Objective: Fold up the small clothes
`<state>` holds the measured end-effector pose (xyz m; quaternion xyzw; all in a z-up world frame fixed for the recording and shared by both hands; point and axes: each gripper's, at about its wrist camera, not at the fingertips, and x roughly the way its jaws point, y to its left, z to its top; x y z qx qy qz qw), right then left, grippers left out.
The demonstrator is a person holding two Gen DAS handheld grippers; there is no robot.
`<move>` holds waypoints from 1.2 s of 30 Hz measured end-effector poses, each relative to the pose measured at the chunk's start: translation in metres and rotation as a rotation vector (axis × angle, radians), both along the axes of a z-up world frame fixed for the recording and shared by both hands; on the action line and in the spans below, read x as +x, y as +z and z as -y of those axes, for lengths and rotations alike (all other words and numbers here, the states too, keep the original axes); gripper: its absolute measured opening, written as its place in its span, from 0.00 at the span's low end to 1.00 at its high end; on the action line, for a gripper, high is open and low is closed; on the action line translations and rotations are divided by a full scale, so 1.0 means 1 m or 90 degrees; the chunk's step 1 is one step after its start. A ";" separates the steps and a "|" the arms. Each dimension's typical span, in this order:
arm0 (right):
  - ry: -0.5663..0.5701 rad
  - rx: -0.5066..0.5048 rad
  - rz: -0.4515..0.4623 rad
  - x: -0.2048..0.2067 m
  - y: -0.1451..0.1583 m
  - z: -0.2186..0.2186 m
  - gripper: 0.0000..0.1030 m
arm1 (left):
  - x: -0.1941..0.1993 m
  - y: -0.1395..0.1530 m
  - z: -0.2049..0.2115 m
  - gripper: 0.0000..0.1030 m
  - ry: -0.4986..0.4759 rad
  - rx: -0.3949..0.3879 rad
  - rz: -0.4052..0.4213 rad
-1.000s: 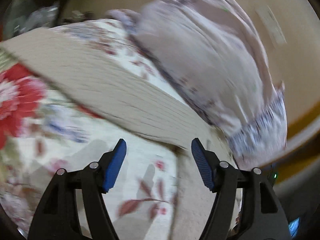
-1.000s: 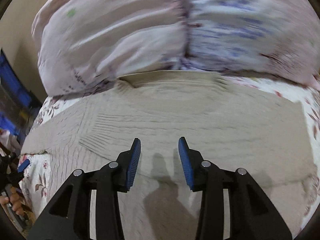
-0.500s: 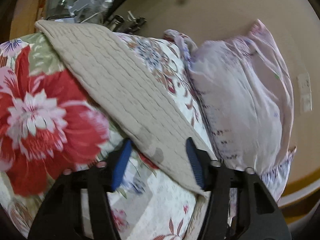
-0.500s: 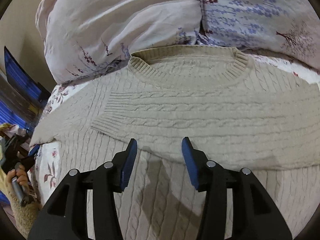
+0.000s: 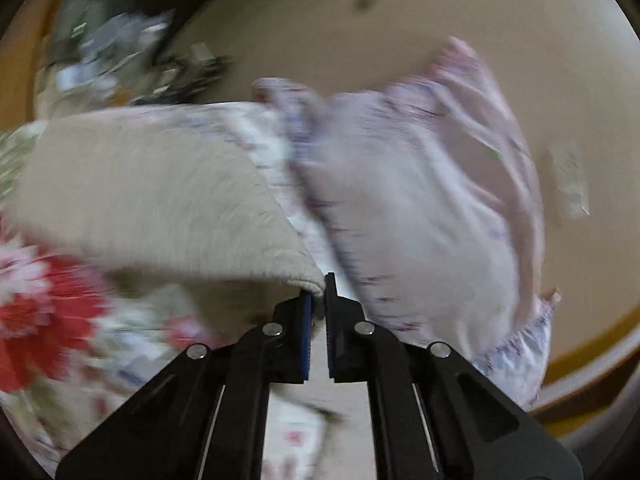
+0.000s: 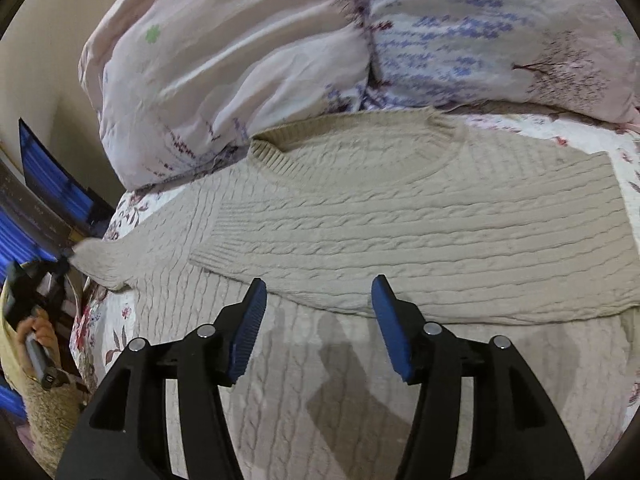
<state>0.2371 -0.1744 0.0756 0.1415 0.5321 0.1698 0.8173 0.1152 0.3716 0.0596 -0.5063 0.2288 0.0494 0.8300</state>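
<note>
Your left gripper [image 5: 318,300] has just clenched its jaws on the cable-knit beige sweater [image 6: 400,216] sleeve cuff at 12 o'clock; your right gripper [image 6: 318,300], jaws widening and empty, hovers over the sweater spread on the floral bed [image 6: 628,160].

Beige cable-knit sweater [image 6: 400,216], red-flowered bedspread [image 5: 48,312], lilac-printed pillow [image 6: 280,52]

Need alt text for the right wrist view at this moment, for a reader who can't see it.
The right gripper hangs open over a beige cable-knit sweater lying flat on a floral bedspread, one sleeve already folded across its chest. Pale floral pillows sit behind the collar; at far left, the left gripper pinches the other sleeve's cuff.
</note>
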 end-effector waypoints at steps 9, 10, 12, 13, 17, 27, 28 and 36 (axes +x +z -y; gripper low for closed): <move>-0.056 0.009 0.000 -0.008 -0.003 0.047 0.56 | 0.077 0.035 0.157 0.05 -0.222 0.058 0.085; -0.062 0.009 -0.001 -0.009 -0.003 0.051 0.56 | 0.084 0.031 0.178 0.05 -0.249 0.058 0.083; -0.078 0.008 -0.005 -0.012 -0.006 0.063 0.56 | 0.099 0.019 0.223 0.05 -0.308 0.050 0.076; -0.083 0.007 -0.006 -0.013 -0.007 0.068 0.56 | 0.104 0.012 0.243 0.05 -0.331 0.047 0.068; -0.096 -0.007 -0.002 -0.018 -0.006 0.083 0.56 | 0.126 -0.021 0.314 0.05 -0.417 0.057 0.014; 0.023 -0.040 0.112 -0.015 0.032 0.050 0.56 | 0.104 -0.035 0.280 0.47 -0.432 0.016 -0.021; 0.053 -0.041 0.130 -0.013 0.037 0.038 0.56 | 0.097 -0.035 0.262 0.47 -0.411 0.011 -0.022; 0.298 -0.066 0.206 0.004 0.040 -0.098 0.56 | 0.079 -0.058 0.184 0.47 -0.279 -0.010 -0.079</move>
